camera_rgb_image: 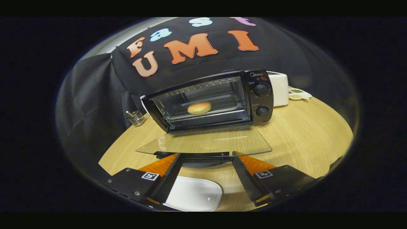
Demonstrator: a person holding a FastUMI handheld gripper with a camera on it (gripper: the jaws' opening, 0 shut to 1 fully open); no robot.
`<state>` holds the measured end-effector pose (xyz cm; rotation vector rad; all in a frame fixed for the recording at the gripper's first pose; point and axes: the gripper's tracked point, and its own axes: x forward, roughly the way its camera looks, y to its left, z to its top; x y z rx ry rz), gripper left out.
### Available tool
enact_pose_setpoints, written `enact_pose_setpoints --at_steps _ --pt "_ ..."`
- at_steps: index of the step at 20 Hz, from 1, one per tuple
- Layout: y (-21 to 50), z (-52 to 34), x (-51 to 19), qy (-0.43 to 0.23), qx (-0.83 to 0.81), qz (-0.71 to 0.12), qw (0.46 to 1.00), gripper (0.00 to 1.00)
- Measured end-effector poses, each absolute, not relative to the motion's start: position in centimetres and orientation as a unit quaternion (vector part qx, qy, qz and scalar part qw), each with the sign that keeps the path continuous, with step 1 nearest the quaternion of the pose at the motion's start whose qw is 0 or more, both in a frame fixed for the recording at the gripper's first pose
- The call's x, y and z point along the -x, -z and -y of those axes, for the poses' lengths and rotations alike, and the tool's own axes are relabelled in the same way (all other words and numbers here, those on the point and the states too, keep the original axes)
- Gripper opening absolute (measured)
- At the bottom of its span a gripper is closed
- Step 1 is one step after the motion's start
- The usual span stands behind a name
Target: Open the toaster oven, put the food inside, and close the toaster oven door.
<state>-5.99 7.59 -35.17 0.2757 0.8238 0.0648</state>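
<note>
Spread wide, the gripper [206, 155] holds its two fingers apart with their tips at the front edge of the lowered glass door [203, 143], one tip to each side of the dark door handle [194, 156]; whether the tips touch that handle cannot be told, and nothing is pinched between them. Beyond the fingers the door lies flat and fully open, hinged along the bottom of the black toaster oven [210, 100], its clear pane letting the wooden tabletop [305, 136] show through. Inside the oven's open cavity a round bread bun [199, 107] sits on the tray [206, 111], roughly in the middle of the chamber and well back from the door's lip. Two round control knobs [262, 100] stand one above the other on the oven's right panel. Bare tabletop stretches to the right of the door and the fingers, offering open room there (the left side is tighter, with the table's curved edge close by). Below and between the fingers lies a white plate [194, 194], with nothing on the part that shows. Behind the oven to its right stands a white toaster [279, 89], and just beside that a small white dish [299, 94] holding something greenish. Left of the oven, near the table's edge, a small wire holder [136, 118] stands against the black cloth wall [92, 89].
</note>
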Motion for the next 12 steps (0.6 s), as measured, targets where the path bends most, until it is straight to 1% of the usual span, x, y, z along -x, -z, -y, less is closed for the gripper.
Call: enact_pose_setpoints --at_steps 8,12 --pt "32.1 -7.8 2.0 -0.050 -0.168 -0.361 0.916 0.95" --pt "30.6 -7.5 -0.6 -0.049 -0.173 -0.329 0.927 0.96"
